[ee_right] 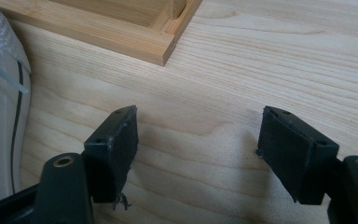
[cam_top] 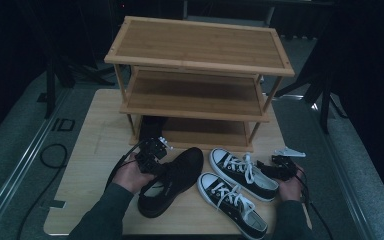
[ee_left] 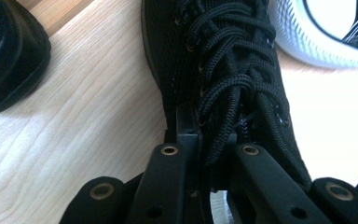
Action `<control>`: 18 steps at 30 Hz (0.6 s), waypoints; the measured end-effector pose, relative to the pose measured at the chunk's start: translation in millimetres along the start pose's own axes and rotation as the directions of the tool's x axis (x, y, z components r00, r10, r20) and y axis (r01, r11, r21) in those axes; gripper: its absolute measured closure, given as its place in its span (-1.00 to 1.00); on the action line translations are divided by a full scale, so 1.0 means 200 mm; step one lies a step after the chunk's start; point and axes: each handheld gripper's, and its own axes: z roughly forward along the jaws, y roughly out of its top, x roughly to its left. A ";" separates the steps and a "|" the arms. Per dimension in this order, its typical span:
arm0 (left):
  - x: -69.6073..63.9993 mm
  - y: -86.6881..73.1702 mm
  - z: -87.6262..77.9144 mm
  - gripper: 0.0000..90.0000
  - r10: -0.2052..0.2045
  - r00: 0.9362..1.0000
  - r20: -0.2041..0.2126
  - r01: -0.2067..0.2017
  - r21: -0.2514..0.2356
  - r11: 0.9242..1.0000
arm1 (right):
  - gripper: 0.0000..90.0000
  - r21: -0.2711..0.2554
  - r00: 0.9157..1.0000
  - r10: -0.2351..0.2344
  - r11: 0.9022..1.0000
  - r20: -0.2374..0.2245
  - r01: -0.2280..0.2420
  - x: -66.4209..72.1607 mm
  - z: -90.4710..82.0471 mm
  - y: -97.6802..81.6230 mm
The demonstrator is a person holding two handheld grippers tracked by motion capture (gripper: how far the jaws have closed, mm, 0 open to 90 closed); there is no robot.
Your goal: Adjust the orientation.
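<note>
Laces are all my left gripper has: its jaws are nearly closed on the cords and tongue of the black mesh lace-up shoe, low centre of the high view. If I lift, I think they slip or the shoe swings into the black-and-white canvas sneaker. My right gripper gapes empty over the pale wooden tabletop.
</note>
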 end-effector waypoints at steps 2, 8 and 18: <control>0.01 0.00 0.00 0.93 -0.012 1.000 0.004 0.012 -0.012 1.000 | -0.37 0.000 1.000 0.000 1.000 0.000 0.000 0.00 0.00 0.00; 0.05 0.01 -0.03 0.93 -0.074 0.997 -0.021 0.073 -0.061 0.995 | -0.37 0.000 1.000 0.000 1.000 0.000 0.000 0.00 0.00 0.00; 0.10 0.11 -0.02 0.93 -0.152 0.984 -0.089 0.138 -0.154 0.978 | -0.37 0.000 1.000 0.000 1.000 0.000 0.000 0.00 0.00 0.00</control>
